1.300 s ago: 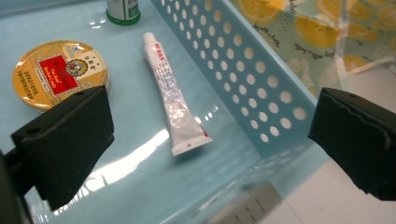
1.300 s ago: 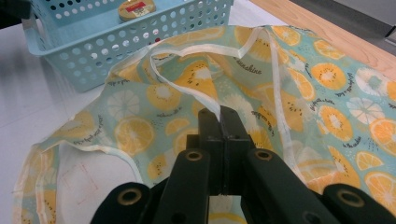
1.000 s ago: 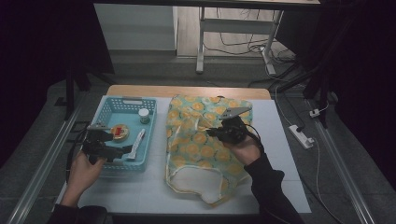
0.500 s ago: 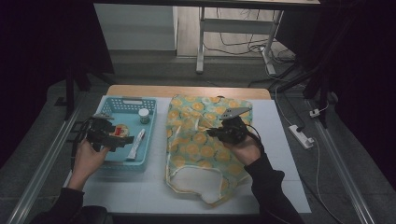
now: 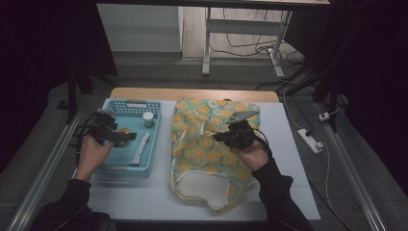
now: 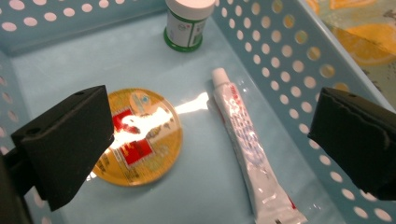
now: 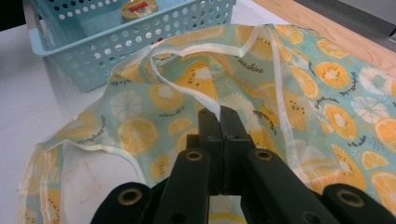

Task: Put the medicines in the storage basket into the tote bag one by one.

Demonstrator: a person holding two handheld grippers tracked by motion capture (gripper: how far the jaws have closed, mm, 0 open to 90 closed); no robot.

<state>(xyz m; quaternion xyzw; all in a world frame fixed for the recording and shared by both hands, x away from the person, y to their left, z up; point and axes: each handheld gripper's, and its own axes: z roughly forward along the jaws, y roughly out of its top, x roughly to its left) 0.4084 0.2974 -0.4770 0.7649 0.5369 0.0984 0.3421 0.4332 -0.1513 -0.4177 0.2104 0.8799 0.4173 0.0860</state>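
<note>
A dim room surrounds the white worktop. The right gripper, jaws shut, pinches a strap of the fruit-print bag, holding it up. The left gripper, wide open and empty, hovers over the blue basket (round tin, tube, small bottle); next, probably, closing on one item.

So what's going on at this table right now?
A person works with a tool in each hand. The right tool is shut on the pale strap of a fruit-print bag spread on the table. The left tool hangs open inside the blue basket, above a round yellow tin and a tube. A small white-capped bottle stands at the basket's far end. Nothing has been picked up from the basket yet.
</note>
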